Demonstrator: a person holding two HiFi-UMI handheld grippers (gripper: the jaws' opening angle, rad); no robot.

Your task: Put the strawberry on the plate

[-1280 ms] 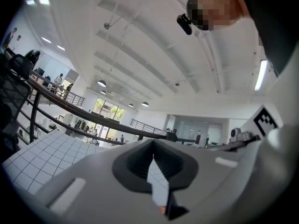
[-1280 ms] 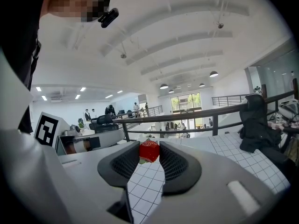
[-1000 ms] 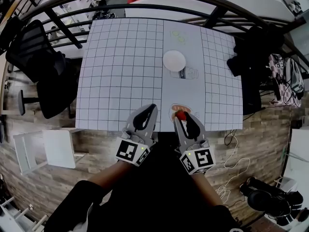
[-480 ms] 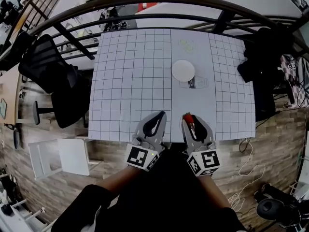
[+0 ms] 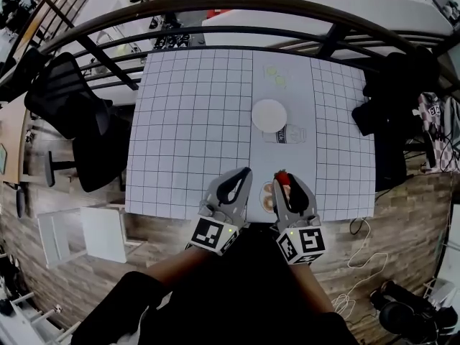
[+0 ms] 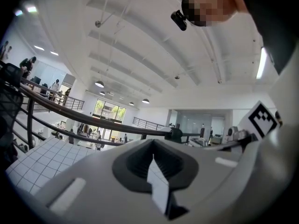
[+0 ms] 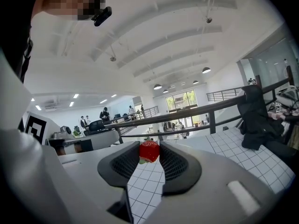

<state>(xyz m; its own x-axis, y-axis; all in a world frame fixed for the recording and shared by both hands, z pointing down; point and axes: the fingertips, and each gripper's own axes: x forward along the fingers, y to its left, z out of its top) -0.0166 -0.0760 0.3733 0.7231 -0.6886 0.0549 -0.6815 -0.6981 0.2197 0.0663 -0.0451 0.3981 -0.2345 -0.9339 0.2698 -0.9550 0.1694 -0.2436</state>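
A red strawberry [image 5: 282, 179] [image 7: 149, 151] is pinched between the pads of my right gripper [image 5: 282, 181] [image 7: 149, 153], which is shut on it just above the near edge of the white gridded table [image 5: 187, 121]. The small white round plate [image 5: 269, 115] stands farther out on the table, straight beyond that gripper and apart from it. My left gripper [image 5: 241, 175] [image 6: 153, 146] hovers beside the right one at the table's near edge. Its jaws are shut and nothing is between them.
A cup-like shape [image 5: 285, 134] lies just in front of the plate, and an orange round mark [image 5: 267, 197] sits under my right gripper. Black railing [image 5: 215, 9] runs behind the table, a black chair [image 5: 65, 106] stands left, and dark clothing [image 5: 388, 99] hangs right.
Both grippers have moved forward side by side over the table's near edge. The strawberry has travelled with the right gripper, off the orange mark and toward the plate.
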